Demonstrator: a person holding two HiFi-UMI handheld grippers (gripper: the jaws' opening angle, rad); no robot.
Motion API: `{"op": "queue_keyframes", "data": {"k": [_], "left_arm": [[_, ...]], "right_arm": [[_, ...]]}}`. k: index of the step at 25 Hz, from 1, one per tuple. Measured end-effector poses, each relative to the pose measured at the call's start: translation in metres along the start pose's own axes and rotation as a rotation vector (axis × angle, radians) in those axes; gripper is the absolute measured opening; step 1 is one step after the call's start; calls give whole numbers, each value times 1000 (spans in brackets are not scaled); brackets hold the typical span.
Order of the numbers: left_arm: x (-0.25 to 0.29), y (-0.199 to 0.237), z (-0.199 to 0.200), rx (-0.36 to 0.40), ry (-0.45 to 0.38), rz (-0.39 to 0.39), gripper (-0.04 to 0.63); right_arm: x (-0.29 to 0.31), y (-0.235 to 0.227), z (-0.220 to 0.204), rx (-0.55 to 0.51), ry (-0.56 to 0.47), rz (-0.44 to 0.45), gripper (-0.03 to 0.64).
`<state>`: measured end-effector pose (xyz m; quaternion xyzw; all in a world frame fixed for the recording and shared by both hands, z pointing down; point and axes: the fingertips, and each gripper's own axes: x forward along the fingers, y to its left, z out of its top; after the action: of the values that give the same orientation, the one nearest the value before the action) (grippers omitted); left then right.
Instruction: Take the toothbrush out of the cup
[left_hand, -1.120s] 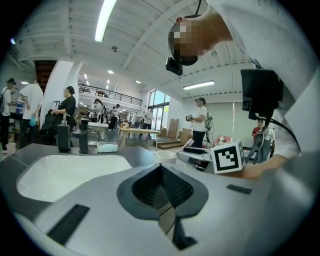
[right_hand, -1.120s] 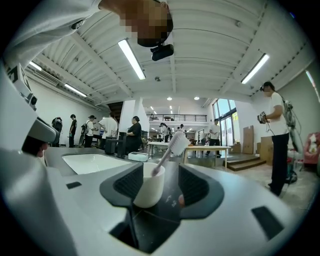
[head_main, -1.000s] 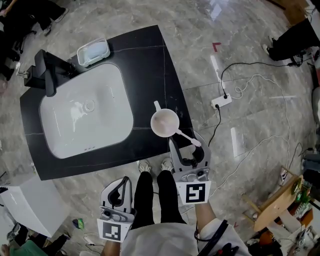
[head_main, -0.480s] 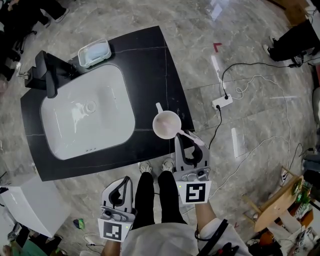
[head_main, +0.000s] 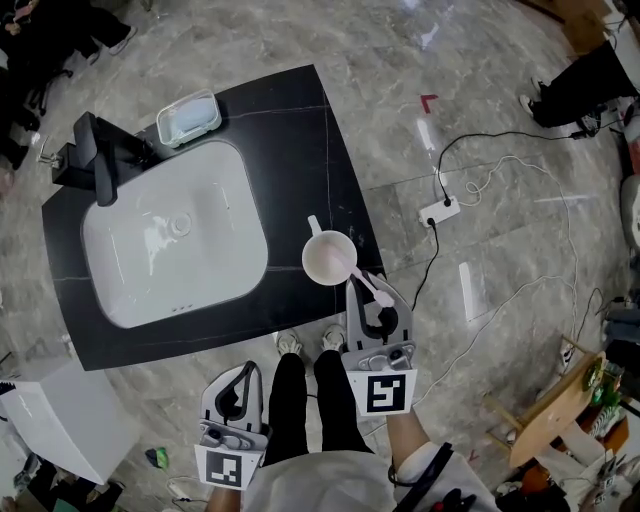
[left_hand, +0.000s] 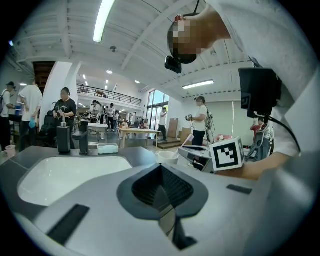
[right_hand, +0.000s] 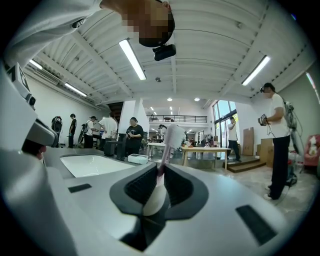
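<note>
right tongs (head_main: 368, 292) just been closing, now clenched on the toothbrush (head_main: 358, 275), cup (head_main: 326, 260) right ahead of them, left tongs (head_main: 245, 370) pinched shut

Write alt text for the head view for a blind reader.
From above, the right gripper, whose jaws have just been closing, grips a white toothbrush leaning out of a white cup at the near right edge of the black counter. A white sink fills its left; the left gripper hangs by the person's legs.
</note>
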<state>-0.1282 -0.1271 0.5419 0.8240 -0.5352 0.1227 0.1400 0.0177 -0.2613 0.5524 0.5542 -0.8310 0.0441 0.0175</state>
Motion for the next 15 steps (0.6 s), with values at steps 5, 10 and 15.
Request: {"op": "queue_keyframes", "data": {"k": [5, 10, 15], "left_arm": [[-5, -2, 11, 19, -24, 3, -5], [-16, -2, 28, 38, -58, 23, -5], [-27, -4, 45, 51, -89, 33, -5]], "right_arm": [[-2, 1, 14, -1, -7, 4, 52], [-7, 3, 39, -10, -30, 6, 52], [-11, 4, 69, -21, -73, 7, 52]]}}
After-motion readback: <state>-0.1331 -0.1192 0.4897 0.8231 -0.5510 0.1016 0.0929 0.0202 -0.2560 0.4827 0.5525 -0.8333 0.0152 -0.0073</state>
